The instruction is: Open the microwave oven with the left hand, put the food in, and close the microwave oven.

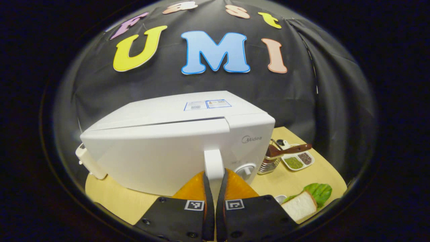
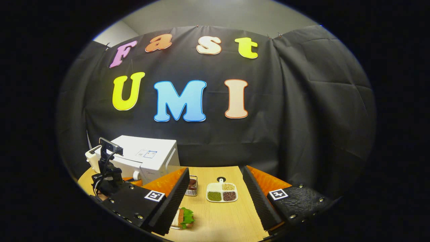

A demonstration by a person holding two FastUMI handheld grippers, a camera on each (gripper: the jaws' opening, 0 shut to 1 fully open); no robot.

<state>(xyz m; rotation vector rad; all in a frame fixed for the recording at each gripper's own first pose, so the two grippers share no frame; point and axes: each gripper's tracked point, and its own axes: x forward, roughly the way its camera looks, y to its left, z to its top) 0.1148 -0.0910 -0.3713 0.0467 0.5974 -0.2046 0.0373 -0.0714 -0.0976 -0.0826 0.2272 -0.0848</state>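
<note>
The white microwave (image 1: 174, 148) stands on the wooden table with its door looking shut. At the door's right edge is a white vertical handle (image 1: 214, 161). My left gripper (image 1: 214, 177) is shut on the lower end of that handle, a finger pressing each side. A sandwich (image 1: 300, 204) of white bread and green lettuce lies on the table to the right. In the right gripper view the microwave (image 2: 151, 158) sits far left, with the left gripper (image 2: 109, 174) in front of it. My right gripper (image 2: 215, 173) hangs open over the table, the sandwich (image 2: 184, 217) low beside its left finger.
A white divided dish of beans (image 1: 298, 160) (image 2: 221, 192) lies right of the microwave. A ribbed metal cup (image 1: 268, 164) (image 2: 192, 187) with a wooden spoon (image 1: 292, 149) stands beside it. The wooden table (image 2: 218, 222) ends just behind these at the black cloth.
</note>
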